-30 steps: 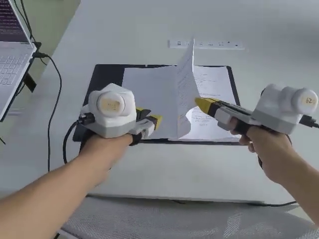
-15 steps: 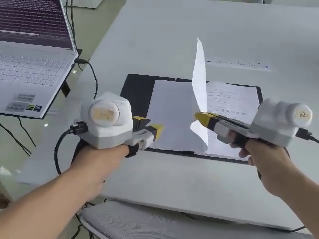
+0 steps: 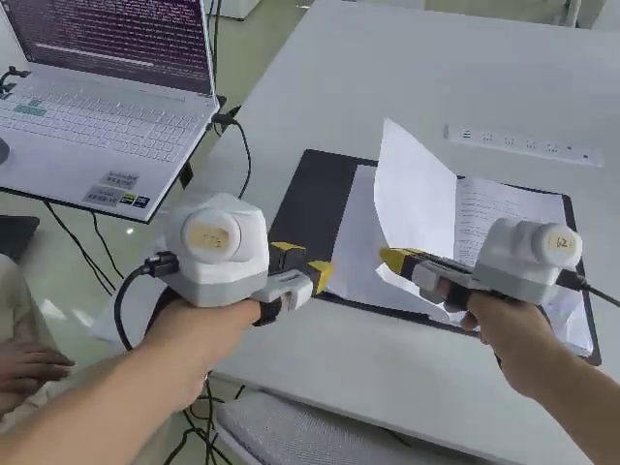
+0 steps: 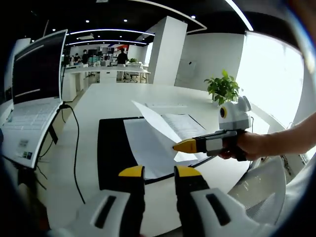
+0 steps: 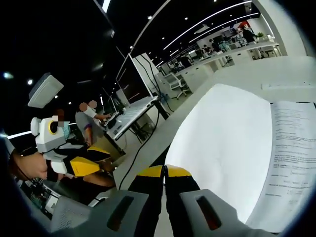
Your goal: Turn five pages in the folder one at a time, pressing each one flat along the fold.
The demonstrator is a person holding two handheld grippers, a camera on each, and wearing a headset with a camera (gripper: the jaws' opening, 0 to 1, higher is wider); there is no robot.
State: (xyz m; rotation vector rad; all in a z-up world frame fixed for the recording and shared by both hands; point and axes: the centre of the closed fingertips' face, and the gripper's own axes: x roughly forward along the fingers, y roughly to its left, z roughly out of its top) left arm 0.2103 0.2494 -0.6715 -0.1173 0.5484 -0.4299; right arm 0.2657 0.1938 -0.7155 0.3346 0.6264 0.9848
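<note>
A black folder (image 3: pixel 312 194) lies open on the white table, with printed pages (image 3: pixel 504 218) on its right half. One white page (image 3: pixel 415 199) stands lifted and leans left. My right gripper (image 3: pixel 392 259) is shut on that page's lower edge; in the right gripper view its jaws (image 5: pixel 164 172) meet on the sheet (image 5: pixel 222 143). My left gripper (image 3: pixel 302 266) hovers open over the folder's near left edge and holds nothing. In the left gripper view its yellow tips (image 4: pixel 159 172) stand apart, facing the folder (image 4: pixel 111 148) and the right gripper (image 4: pixel 186 145) with the raised page (image 4: pixel 155 123).
An open laptop (image 3: pixel 107 97) sits on the table at the far left, with a black cable (image 3: pixel 242 145) running toward the folder. A white power strip (image 3: pixel 523 143) lies beyond the folder. A person's hand (image 3: pixel 29 363) rests at the lower left.
The head camera has swung, so the laptop has come into sight. The right gripper has brought the lifted page from upright to leaning left. The left gripper stays open near the folder's front edge.
</note>
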